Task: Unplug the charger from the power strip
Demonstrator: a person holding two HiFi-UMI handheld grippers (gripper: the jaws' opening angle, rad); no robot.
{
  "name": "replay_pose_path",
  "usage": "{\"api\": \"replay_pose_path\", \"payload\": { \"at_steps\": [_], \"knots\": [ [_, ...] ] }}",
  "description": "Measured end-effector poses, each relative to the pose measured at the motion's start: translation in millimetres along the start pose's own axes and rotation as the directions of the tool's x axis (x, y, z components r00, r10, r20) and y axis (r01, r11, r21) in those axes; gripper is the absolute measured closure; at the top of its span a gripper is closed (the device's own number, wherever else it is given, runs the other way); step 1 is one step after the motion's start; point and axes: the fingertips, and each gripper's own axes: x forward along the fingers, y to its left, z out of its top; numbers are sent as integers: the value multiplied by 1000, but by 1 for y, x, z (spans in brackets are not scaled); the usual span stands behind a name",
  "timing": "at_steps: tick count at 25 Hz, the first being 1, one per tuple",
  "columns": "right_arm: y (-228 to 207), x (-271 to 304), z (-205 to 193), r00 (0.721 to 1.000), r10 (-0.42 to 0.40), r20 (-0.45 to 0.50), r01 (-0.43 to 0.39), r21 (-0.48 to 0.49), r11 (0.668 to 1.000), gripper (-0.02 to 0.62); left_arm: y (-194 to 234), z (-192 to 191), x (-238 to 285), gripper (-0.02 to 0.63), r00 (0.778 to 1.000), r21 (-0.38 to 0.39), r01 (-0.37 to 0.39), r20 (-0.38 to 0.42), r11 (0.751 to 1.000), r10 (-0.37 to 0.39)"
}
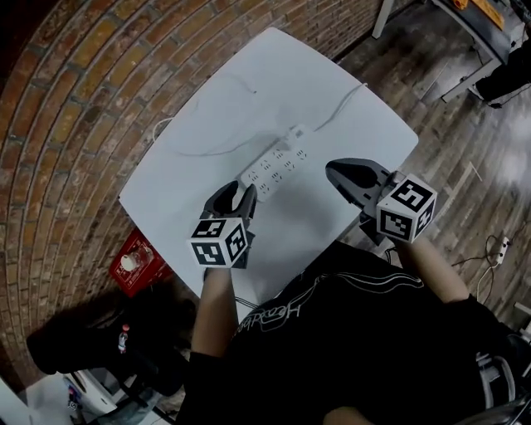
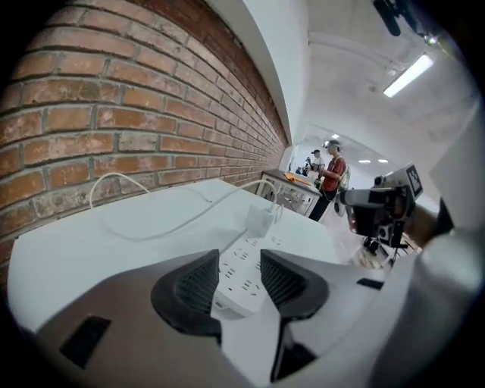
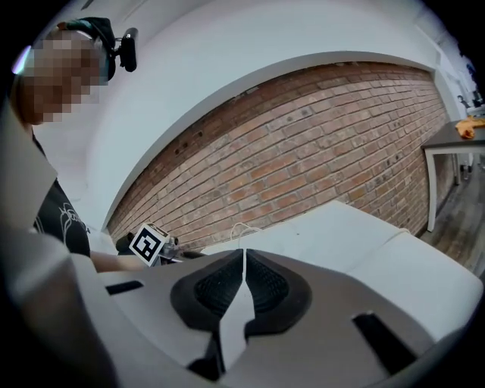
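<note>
A white power strip [image 1: 274, 162] lies diagonally in the middle of the white table [image 1: 319, 228]. A white charger [image 1: 296, 133] is plugged in at its far end, with a thin white cable [image 1: 344, 100] running off it. My left gripper [image 1: 241, 195] is at the strip's near end. In the left gripper view its jaws stand open [image 2: 239, 276] on either side of the power strip [image 2: 244, 284], with the charger [image 2: 259, 221] upright beyond. My right gripper [image 1: 336, 172] hovers to the right of the strip. It is shut [image 3: 244, 261], with nothing between its jaws.
A second white cable [image 1: 199, 149] loops across the table's left half. A red crate [image 1: 137, 261] sits on the brick floor by the table's left corner. Wooden floor and a table leg [image 1: 383, 17] lie to the right. People [image 2: 332, 174] stand far off at a bench.
</note>
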Motion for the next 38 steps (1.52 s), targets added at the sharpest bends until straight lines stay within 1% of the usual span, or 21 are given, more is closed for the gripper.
{"api": "replay_pose_path", "payload": {
  "at_steps": [3,6,9,14,17,18,19,20,23,25,27,31,32,34,38],
  "knots": [
    [-15,16,-7,1000,-13,-19,14,20,1000,595,10,-5,21,414,999,-15,19,-27,1000,-19],
    [-23,29,-13,999,-23,-43,24,31,999,595,19,-14,36,387,998,-44,26,-52,999,-28],
    [-25,38,-18,998,-23,-56,26,37,999,595,26,-22,46,377,997,-57,18,-70,998,-22],
    [-23,47,-21,999,-10,-49,11,5,1000,595,35,-32,57,373,995,-75,3,-95,997,-10],
    [-25,53,-25,999,-17,-46,17,4,1000,586,39,-35,58,370,994,-108,15,-102,994,-26],
    [-27,55,-27,999,-22,-48,22,3,1000,573,39,-35,58,370,994,-113,21,-101,993,-32],
    [-29,57,-28,998,-28,-51,28,-1,1000,529,38,-35,59,370,995,-113,28,-97,993,-39],
    [-32,59,-29,998,-36,-53,36,-6,999,505,36,-35,60,373,995,-111,37,-91,993,-47],
    [-38,67,-31,997,-62,-51,61,-19,998,479,34,-36,61,388,994,-111,54,-89,992,-64],
    [-42,74,-32,995,-80,-52,77,-48,996,460,36,-36,61,388,993,-115,59,-94,992,-70],
    [-47,81,-32,993,-107,-59,101,-105,989,459,36,-35,62,388,993,-116,65,-90,991,-76],
    [-52,97,-30,985,-162,-65,146,-202,968,425,34,-35,63,388,994,-70,76,-77,995,-82],
    [-52,103,-31,983,-173,-69,153,-224,962,412,35,-35,62,388,994,-68,78,-77,995,-83],
    [-55,112,-32,978,-196,-77,169,-266,949,405,36,-35,62,388,993,-70,77,-81,995,-83],
    [-63,124,-34,969,-234,-73,205,-278,938,405,34,-34,63,388,993,-73,74,-84,995,-80]
  ]
}}
